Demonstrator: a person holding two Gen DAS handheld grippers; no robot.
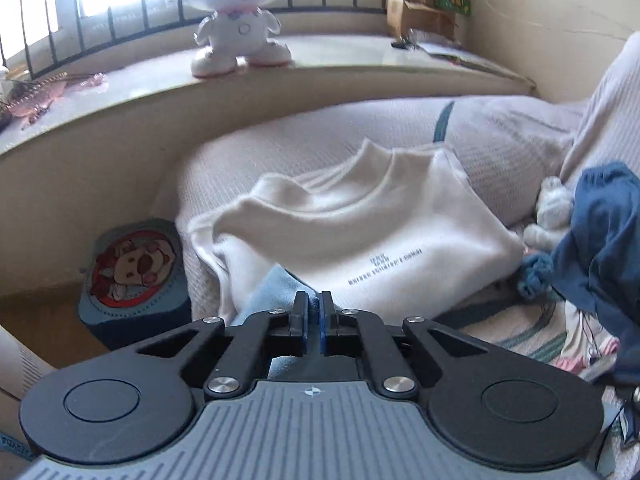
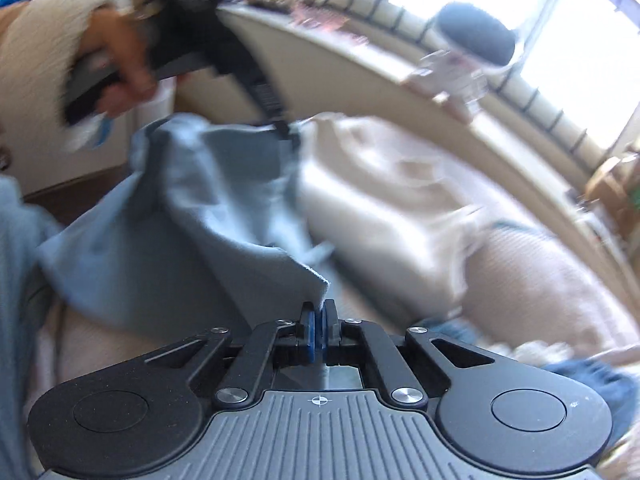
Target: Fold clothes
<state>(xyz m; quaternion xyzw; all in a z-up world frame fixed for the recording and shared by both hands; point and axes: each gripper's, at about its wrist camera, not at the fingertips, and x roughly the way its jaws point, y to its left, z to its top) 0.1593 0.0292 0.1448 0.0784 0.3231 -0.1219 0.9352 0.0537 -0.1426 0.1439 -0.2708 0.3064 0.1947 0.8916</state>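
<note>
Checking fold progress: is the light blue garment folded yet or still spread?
Not folded: the light blue garment hangs rumpled between both closed grippers, left and right.

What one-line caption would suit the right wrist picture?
Both grippers, right and left, pinch a light blue garment above a bed.

A white robot toy with a dark head stands on the window sill at 12 o'clock, before black railing. Cardboard boxes sit on the sill at 1 o'clock, pink beads at 10. A cartoon cushion rests at 8 o'clock beside the bed. A small plush lies at 3 o'clock.
</note>
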